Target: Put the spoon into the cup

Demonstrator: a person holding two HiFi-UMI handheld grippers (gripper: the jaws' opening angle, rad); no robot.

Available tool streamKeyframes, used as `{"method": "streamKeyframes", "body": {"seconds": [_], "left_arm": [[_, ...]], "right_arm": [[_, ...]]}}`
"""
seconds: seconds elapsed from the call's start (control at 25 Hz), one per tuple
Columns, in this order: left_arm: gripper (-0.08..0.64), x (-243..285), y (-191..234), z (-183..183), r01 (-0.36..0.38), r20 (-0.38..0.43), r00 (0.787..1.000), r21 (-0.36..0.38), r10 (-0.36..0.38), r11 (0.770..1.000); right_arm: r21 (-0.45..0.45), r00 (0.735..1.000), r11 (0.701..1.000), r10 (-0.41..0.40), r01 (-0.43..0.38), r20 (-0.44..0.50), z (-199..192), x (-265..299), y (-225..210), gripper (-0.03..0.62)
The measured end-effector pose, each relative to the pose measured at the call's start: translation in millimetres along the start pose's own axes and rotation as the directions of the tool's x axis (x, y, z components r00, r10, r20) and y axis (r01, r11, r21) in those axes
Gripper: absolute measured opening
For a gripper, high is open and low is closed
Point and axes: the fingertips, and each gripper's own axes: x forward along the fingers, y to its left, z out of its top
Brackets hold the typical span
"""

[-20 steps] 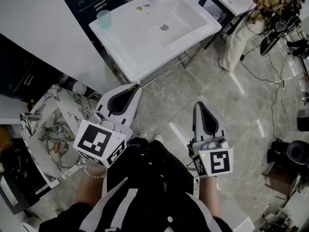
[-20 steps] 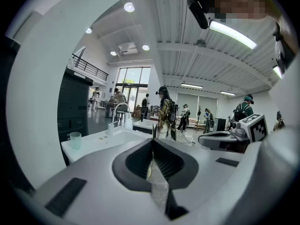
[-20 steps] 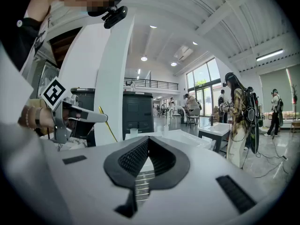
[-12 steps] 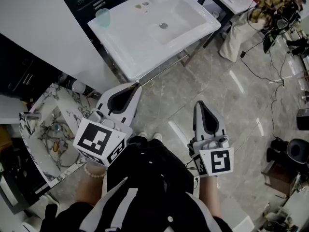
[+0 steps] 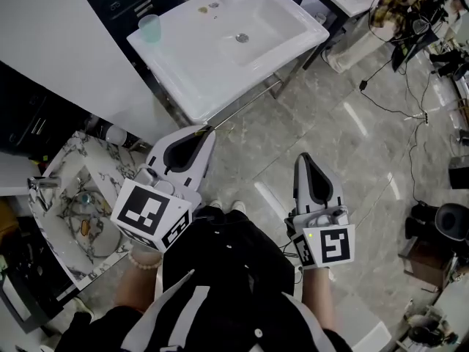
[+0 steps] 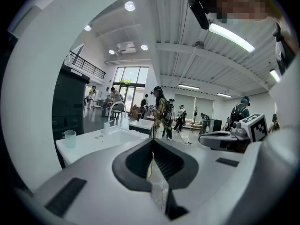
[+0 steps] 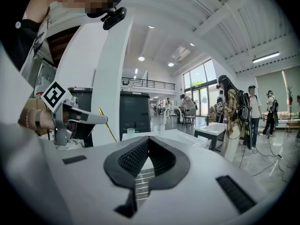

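Where the white basin surface [image 5: 196, 90] reaches its far left corner, the pale green cup [image 5: 150, 28] stands, well apart from both claws. The left claw [image 5: 208, 132] is pinched tight on the thin yellow spoon [image 7: 107, 124]; only a sliver pokes out, its bowl unseen. The right claw [image 5: 303, 160] is closed on nothing.

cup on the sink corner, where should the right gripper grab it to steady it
Probably the side wall of the cup, mid-height, coming level from the front of the sink. It stands upright at a back corner, mouth up, so a side grip leaves the top free for the spoon in the left gripper.
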Motion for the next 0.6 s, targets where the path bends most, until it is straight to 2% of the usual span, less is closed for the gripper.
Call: {"method": "streamKeyframes", "body": {"seconds": [0.28, 0.6], "left_arm": [[0.006, -3.7, -1.1, 4.0, 0.039, 0.007, 0.999, 0.011, -0.039, 0.999], [0.006, -14.8, 6.1, 5.9, 0.065, 0.017, 0.998, 0.034, -0.066, 0.997]], "right_arm": [[0.023, 0.999, 0.999, -0.033, 0.032, 0.035, 6.3, -1.8, 4.6, 0.0], [0.02, 0.998, 0.998, -0.065, 0.064, 0.021, -2.3, -4.1, 20.8, 0.0]]}}
